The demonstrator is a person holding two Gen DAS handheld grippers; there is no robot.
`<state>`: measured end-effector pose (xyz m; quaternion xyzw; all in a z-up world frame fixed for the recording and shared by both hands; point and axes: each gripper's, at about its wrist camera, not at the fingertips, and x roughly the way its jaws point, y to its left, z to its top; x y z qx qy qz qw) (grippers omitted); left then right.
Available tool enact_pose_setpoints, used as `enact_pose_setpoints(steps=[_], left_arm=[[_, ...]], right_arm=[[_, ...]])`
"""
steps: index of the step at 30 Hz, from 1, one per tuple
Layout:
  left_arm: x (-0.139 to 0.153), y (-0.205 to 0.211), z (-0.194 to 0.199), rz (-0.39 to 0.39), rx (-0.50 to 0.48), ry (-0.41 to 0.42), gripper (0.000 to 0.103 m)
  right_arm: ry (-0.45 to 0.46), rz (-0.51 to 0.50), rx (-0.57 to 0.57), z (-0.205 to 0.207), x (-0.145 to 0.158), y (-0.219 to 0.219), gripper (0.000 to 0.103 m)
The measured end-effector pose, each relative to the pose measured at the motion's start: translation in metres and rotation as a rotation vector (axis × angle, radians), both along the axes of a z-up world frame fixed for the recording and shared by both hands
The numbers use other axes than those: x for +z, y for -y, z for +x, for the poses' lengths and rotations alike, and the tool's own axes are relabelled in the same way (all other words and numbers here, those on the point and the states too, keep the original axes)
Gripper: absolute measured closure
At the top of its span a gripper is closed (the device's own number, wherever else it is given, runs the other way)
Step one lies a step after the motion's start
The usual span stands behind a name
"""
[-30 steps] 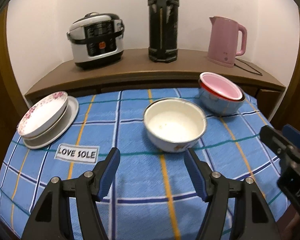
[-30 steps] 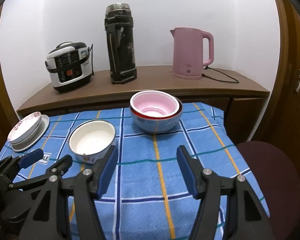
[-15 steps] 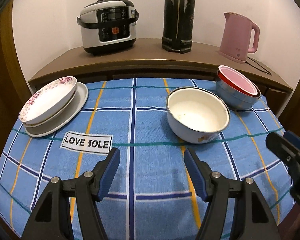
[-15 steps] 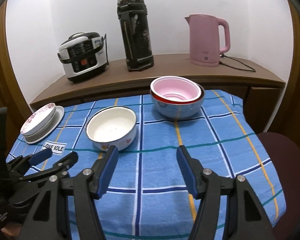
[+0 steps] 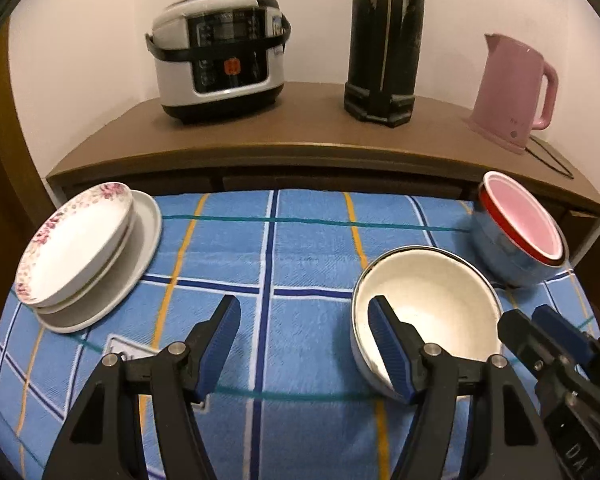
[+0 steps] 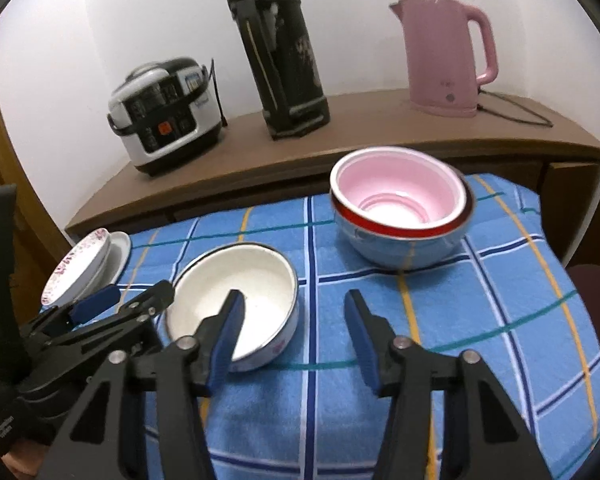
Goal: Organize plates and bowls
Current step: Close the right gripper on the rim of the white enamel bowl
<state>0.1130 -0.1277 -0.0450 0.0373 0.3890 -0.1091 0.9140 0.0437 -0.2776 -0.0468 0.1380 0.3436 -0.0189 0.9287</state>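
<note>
A white enamel bowl (image 5: 432, 300) (image 6: 236, 280) stands on the blue checked cloth (image 5: 300, 240). My left gripper (image 5: 304, 320) is open, its right finger overlapping the bowl's left rim in the picture. My right gripper (image 6: 296, 316) is closing, with the bowl's right rim between its fingers and the pads clear of it. Each gripper shows in the other's view: the right gripper (image 5: 528, 320), the left gripper (image 6: 140, 294). A floral plate on white plates (image 5: 80, 248) (image 6: 84, 268) sits at the far left. Nested pink, red and blue bowls (image 5: 520, 236) (image 6: 400, 208) stand at the back right.
Behind the table a wooden sideboard (image 5: 300, 136) carries a rice cooker (image 5: 220, 52), a tall black flask (image 5: 384, 40) and a pink kettle (image 5: 516, 88) with its cord. A dark red seat (image 6: 596, 280) is beside the table's right edge.
Both grippers have come forward and down to the white bowl, one at each side of it. The right jaws stand narrower than before. The dishes have not moved.
</note>
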Motion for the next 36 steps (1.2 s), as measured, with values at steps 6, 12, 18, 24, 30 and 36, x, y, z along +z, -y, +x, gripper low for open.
enact_pose_setpoints(steps=[6, 12, 18, 24, 30, 36], left_arm=[[-0.010, 0.013, 0.016, 0.032, -0.004, -0.005, 0.035], [-0.018, 0.021, 0.024, 0.030, -0.018, -0.026, 0.055], [-0.023, 0.023, 0.027, 0.000, -0.029, -0.046, 0.072], [-0.025, 0.022, 0.028, -0.049, -0.053, -0.061, 0.089], [-0.022, 0.016, 0.026, -0.125, -0.064, -0.075, 0.092], [-0.027, 0.019, 0.028, -0.106, -0.058, -0.086, 0.092]], right_arm=[[-0.032, 0.018, -0.011, 0.018, -0.013, 0.005, 0.067], [-0.052, 0.044, -0.012, 0.031, -0.023, 0.006, 0.076], [-0.050, 0.037, -0.014, 0.037, -0.023, 0.001, 0.079], [-0.050, 0.066, -0.003, 0.040, -0.022, 0.002, 0.087], [-0.063, 0.096, 0.017, 0.039, -0.023, 0.003, 0.096], [-0.066, 0.097, 0.016, 0.039, -0.021, 0.000, 0.093]])
